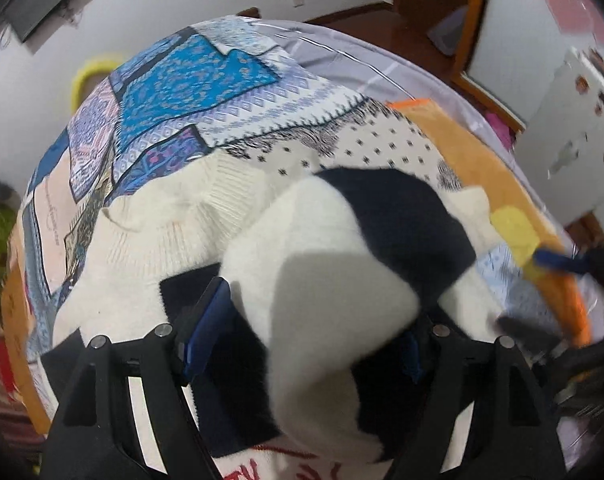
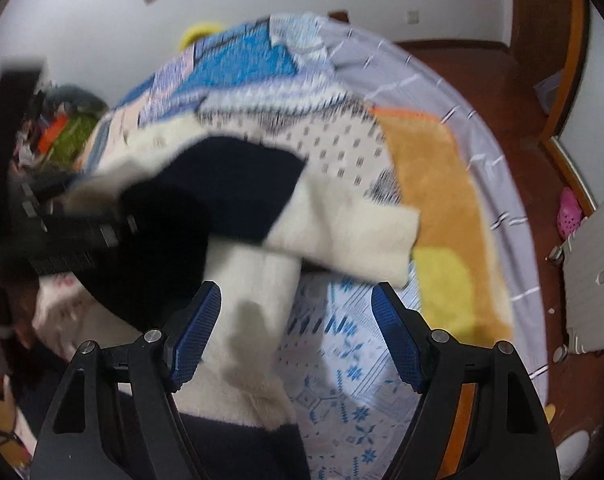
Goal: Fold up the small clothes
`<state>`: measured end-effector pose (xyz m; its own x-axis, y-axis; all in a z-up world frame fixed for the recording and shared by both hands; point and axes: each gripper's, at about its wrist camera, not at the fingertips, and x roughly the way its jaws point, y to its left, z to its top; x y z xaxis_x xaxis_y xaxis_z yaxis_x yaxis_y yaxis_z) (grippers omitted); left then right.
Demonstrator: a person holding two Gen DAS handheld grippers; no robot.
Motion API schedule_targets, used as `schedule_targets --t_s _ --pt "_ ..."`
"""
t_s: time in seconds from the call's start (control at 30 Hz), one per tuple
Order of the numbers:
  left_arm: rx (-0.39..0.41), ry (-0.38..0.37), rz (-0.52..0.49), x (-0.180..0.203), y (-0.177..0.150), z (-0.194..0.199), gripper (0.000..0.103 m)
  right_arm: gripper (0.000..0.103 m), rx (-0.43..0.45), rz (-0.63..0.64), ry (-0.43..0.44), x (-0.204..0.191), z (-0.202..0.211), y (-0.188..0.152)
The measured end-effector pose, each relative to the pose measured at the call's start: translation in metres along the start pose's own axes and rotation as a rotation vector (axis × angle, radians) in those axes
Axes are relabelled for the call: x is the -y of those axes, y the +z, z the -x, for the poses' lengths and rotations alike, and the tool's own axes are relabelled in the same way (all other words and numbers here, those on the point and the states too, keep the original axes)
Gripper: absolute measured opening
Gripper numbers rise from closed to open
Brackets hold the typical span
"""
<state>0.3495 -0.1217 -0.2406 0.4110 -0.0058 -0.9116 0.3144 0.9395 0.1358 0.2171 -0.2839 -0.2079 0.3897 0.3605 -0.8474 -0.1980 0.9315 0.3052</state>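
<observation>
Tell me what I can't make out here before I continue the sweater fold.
- Left gripper grip: in the left wrist view a bulge of the white-and-navy sweater covers the right pad.
- Sweater layout: the right wrist view is motion-blurred.
- Red print on the sweater: cut off by the bottom edge, left wrist view.

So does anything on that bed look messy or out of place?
Mostly the white and navy sweater: it lies bunched and twisted, one part raised over the patterned blanket rather than flat. A fold of it fills the left claw. The right claw is open, gripping nothing.
</observation>
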Motion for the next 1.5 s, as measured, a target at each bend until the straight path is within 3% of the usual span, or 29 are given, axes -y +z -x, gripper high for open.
schedule_targets --t_s 0.27,0.57,0.77,1.13,1.23,1.5 --pt "0.107 0.104 0.073 -0.032 0.003 0.022 0.074 0.075 -0.083 0.024 0.002 -0.007 -0.032 -0.017" --pt "0.095 0.182 0.153 -0.086 -0.033 0.03 0.08 0.075 -0.083 0.013 0.02 -0.006 -0.032 -0.02" --pt "0.075 0.128 0.309 -0.133 -0.071 0.044 0.084 0.075 -0.088 0.01 0.023 -0.005 -0.035 -0.017" --pt "0.025 0.089 0.415 -0.159 -0.132 0.046 0.088 0.075 -0.08 0.05 -0.01 -0.016 -0.033 -0.01" --pt "0.024 0.083 0.39 -0.154 -0.137 0.049 0.088 0.075 -0.078 0.058 -0.019 -0.017 -0.031 -0.009" --pt "0.071 0.16 0.162 -0.114 -0.109 0.082 0.088 0.075 -0.014 0.061 -0.007 -0.025 -0.011 0.003"
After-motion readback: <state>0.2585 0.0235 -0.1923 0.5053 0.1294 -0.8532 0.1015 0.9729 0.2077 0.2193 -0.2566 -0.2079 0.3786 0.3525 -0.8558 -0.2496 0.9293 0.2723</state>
